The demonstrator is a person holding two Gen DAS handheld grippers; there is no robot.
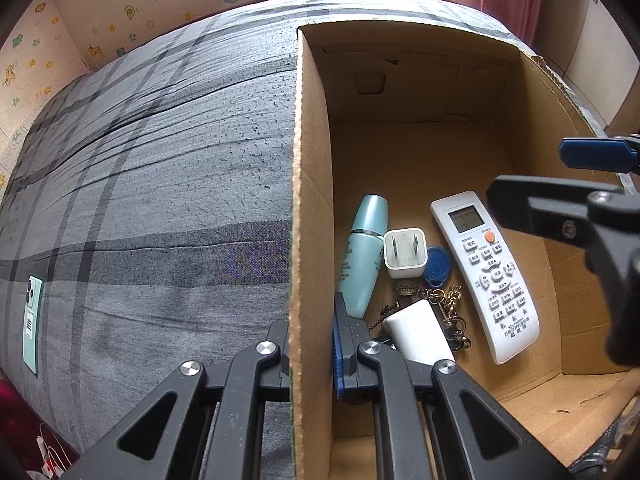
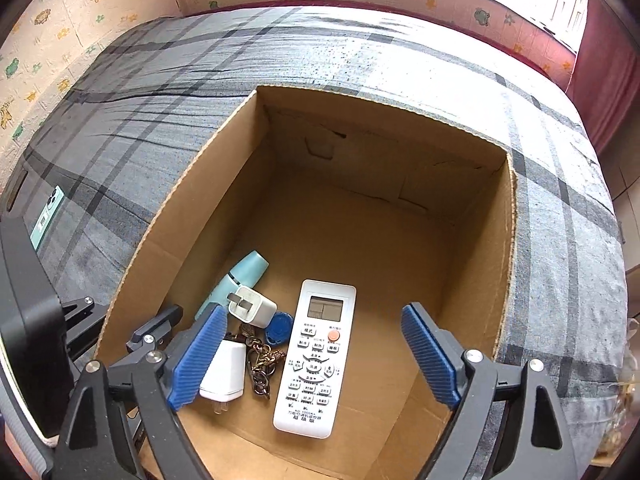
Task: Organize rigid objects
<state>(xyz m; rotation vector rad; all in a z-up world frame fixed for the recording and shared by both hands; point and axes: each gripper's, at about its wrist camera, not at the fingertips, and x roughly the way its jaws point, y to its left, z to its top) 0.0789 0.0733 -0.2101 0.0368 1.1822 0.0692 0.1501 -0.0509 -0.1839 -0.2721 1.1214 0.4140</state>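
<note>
Left wrist view: the cardboard box already has the AC remote, teal bottle, two white chargers, a blue key fob and keys at 5 o'clock. A mint phone waits on the plaid bedspread at 8 o'clock, looks like the last item. The left gripper is clamped on the box wall.

Right wrist view: the right gripper hangs wide open and empty above the remote at 6 o'clock.

The right tool's blue pad hides part of the bottle.
</note>
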